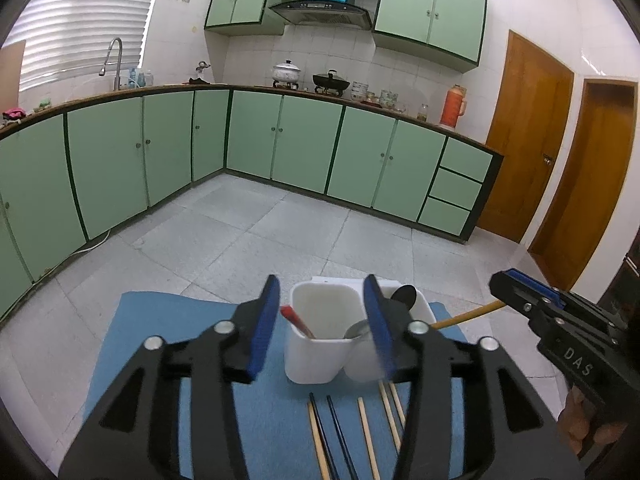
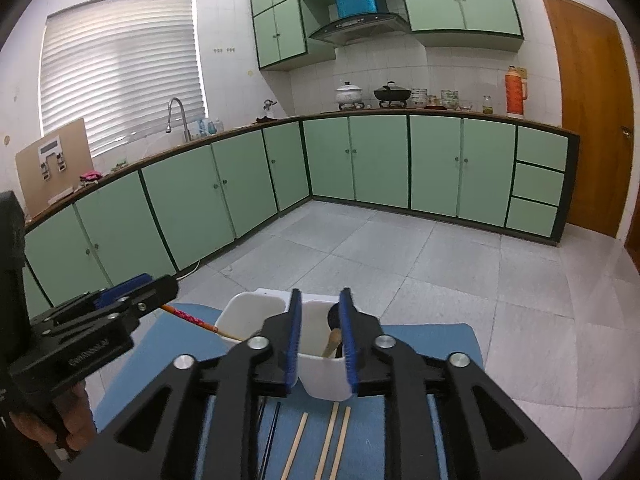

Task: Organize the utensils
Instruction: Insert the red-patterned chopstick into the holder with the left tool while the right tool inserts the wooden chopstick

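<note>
Clearly "DAS" on right hand-held gripper, jaws parted; left hand-held gripper parted, empty

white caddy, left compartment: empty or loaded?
Loaded. The left compartment of the white caddy holds a red-handled utensil leaning inside; the rest of it looks bare.
</note>
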`<action>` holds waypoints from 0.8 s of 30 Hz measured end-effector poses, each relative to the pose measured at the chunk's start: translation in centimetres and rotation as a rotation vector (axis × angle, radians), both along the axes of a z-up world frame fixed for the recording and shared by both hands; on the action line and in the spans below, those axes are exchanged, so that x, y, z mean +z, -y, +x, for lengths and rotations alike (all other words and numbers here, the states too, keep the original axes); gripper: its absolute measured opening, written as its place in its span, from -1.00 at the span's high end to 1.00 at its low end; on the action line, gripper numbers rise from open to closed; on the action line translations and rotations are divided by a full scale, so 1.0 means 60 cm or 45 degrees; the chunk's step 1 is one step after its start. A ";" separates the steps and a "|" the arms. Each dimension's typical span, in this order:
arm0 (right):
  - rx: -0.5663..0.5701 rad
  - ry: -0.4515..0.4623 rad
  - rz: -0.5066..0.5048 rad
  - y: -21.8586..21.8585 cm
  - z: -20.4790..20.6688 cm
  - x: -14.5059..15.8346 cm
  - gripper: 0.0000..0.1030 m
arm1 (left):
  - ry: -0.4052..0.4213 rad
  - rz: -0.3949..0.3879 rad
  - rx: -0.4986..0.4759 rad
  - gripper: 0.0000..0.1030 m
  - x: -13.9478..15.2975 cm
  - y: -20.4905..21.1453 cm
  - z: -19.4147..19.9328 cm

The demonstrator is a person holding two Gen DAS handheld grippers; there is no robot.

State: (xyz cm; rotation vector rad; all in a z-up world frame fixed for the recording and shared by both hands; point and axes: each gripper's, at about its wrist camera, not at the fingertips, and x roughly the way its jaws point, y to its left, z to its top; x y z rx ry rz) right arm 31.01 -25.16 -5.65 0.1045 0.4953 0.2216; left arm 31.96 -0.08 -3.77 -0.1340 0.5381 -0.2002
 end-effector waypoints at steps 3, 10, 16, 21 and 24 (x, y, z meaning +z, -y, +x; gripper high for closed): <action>-0.019 0.019 0.016 0.010 -0.011 0.006 0.33 | 0.015 -0.011 0.020 0.00 0.006 -0.010 -0.012; -0.096 0.100 0.047 0.038 -0.063 0.021 -0.19 | 0.107 0.019 0.095 -0.54 0.028 -0.030 -0.068; -0.149 0.147 0.041 0.047 -0.126 0.009 -0.68 | 0.127 0.063 0.110 -0.74 0.022 -0.035 -0.127; -0.165 0.140 0.026 0.042 -0.180 -0.017 -0.77 | 0.097 0.099 0.096 -0.76 0.001 -0.033 -0.172; -0.171 0.115 0.031 0.043 -0.210 -0.038 -0.81 | 0.073 0.130 0.083 -0.77 -0.017 -0.032 -0.199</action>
